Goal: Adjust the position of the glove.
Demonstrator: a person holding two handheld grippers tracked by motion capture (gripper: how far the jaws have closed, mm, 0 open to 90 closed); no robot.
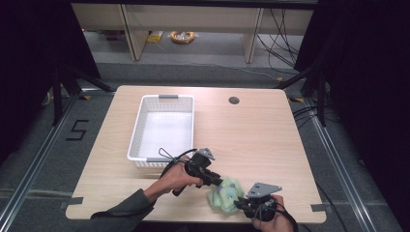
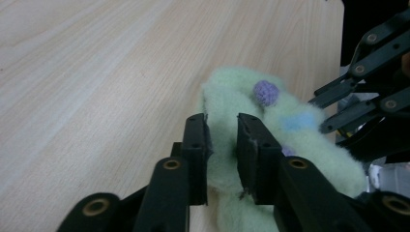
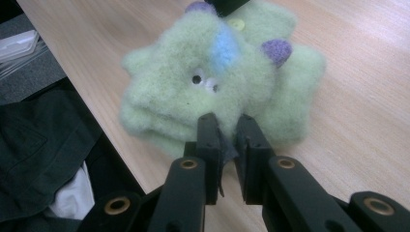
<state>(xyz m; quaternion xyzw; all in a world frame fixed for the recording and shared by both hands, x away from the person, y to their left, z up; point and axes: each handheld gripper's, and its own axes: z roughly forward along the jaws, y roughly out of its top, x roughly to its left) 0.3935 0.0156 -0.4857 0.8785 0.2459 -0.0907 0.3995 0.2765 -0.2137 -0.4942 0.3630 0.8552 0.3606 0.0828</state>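
Woodgrain table [image 1: 251, 140], fuzzy green plush [image 1: 223, 193]

From above, my table [image 1: 251, 130] is evenly and softly lit, though the surroundings at both sides fall to near black and the whole picture is slightly soft. The white basket [image 1: 162, 126] glares a little on its floor. Along my left claw [image 2: 221, 145] the fuzzy green plush toy [image 2: 290, 140] blurs. My right claw [image 3: 227, 145] looks dark and hazy, with the wood pale beyond it.
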